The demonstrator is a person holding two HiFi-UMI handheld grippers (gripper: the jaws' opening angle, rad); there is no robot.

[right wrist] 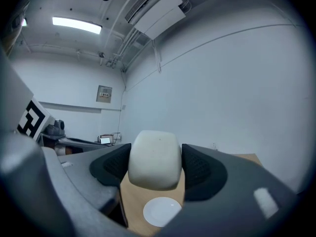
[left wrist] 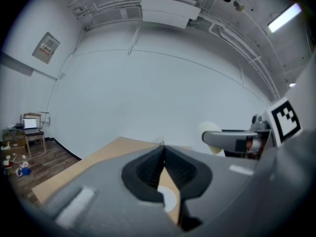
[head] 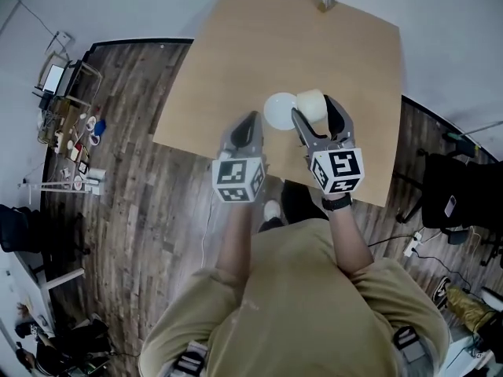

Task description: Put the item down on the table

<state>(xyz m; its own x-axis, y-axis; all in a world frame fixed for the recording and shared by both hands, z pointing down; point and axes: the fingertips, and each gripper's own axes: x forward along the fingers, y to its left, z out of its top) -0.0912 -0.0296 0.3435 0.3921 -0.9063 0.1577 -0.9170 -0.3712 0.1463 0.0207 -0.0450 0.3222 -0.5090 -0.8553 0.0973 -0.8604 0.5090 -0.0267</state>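
A cream-white cup [right wrist: 154, 159] is clamped between the jaws of my right gripper [right wrist: 155, 163], held above the wooden table [head: 236, 69]. In the head view the cup [head: 312, 105] shows at the tips of the right gripper [head: 316, 120], just right of a white round plate [head: 280, 110] that lies on the table. The plate [right wrist: 161, 211] shows below the cup in the right gripper view. My left gripper [head: 250, 124] hovers left of the plate, its jaws closed together with nothing between them [left wrist: 163, 168]. The right gripper [left wrist: 232, 141] and cup [left wrist: 210, 132] appear at its right.
A small object [head: 325, 3] stands at the table's far edge. Wooden floor surrounds the table, with cluttered items [head: 75, 136] at the left and a dark chair [head: 460, 195] at the right. A desk with a laptop [left wrist: 29, 125] stands by the wall.
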